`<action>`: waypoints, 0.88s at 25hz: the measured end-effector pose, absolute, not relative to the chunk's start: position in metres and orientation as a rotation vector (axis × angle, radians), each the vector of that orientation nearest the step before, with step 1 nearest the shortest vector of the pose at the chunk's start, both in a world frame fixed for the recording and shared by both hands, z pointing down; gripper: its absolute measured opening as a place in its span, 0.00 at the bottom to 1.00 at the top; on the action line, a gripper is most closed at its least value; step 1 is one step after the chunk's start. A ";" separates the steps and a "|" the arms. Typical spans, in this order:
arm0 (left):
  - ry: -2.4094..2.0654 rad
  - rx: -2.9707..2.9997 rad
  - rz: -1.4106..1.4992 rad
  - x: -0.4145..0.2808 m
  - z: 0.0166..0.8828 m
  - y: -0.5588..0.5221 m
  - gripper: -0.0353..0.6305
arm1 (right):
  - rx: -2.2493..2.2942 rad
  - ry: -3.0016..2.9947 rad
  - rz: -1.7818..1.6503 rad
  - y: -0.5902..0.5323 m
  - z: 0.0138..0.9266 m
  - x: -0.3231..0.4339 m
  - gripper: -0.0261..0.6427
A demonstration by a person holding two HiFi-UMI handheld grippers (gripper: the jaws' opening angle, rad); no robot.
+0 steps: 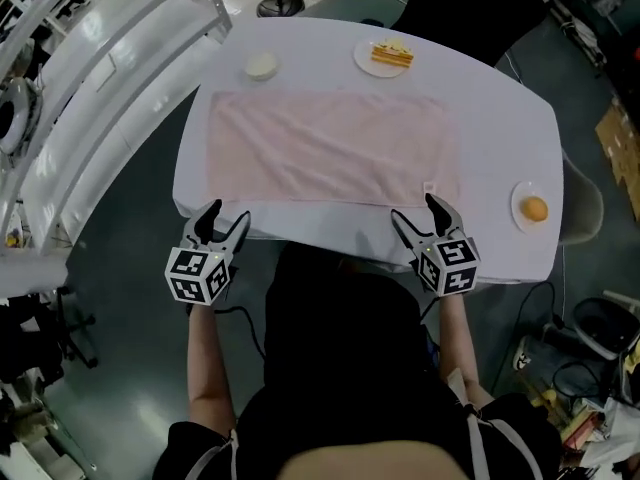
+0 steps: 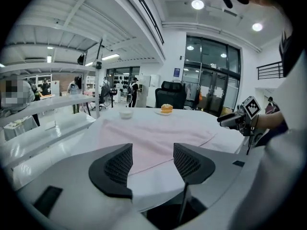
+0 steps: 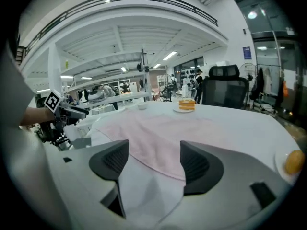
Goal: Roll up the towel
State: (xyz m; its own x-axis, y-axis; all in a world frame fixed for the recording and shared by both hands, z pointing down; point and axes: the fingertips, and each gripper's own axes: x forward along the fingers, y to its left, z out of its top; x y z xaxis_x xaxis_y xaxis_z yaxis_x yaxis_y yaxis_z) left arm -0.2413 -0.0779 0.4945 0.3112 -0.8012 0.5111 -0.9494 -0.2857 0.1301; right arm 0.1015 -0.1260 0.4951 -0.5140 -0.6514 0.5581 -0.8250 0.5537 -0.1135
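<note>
Hidden beneath the person's dark torso in the head view: the near edge of the white table [image 1: 500, 118] between the two grippers. Hard to identify: the layered yellow food [image 1: 391, 54] on the far plate [image 1: 364, 57], and a small pale tag [image 1: 429, 187] at the towel's near right corner. Partly cut by the lens rim in the right gripper view: the orange [image 1: 536, 209] and its near plate [image 1: 519, 206].

Counted:
- One pink towel [image 1: 330, 148], spread flat over the table's middle.
- One small bowl [image 1: 262, 66] at 11 o'clock of it.
- Two plates, at 1 and 4 o'clock.
- Two grippers.

Left gripper [image 1: 228, 215] at 7 o'clock, jaws wide apart and empty, just short of the near left corner. Right gripper [image 1: 415, 210] at 5 o'clock, jaws likewise spread and empty, tips at the near right corner. Contact with the cloth impossible to judge.
</note>
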 end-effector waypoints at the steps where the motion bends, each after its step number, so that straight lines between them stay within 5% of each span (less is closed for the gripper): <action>1: -1.525 2.186 0.518 -0.244 0.497 -0.084 0.46 | 1.222 -2.302 0.520 -0.128 0.497 0.106 0.56; 12: -1.078 2.388 0.963 -0.240 0.529 -0.119 0.46 | 1.138 -2.054 0.277 -0.148 0.515 0.144 0.56; 22: -0.787 2.427 1.384 -0.248 0.572 -0.115 0.46 | 0.510 -1.846 -0.077 -0.149 0.563 0.140 0.56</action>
State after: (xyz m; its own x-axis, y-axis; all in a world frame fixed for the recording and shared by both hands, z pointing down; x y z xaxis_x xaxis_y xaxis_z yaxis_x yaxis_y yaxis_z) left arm -0.2483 -0.1153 0.5716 0.4069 -0.3341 0.8502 -0.5594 -0.8269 -0.0572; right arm 0.1395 -0.1487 0.5630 -0.2447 -0.3807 0.8917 -0.3055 0.9031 0.3018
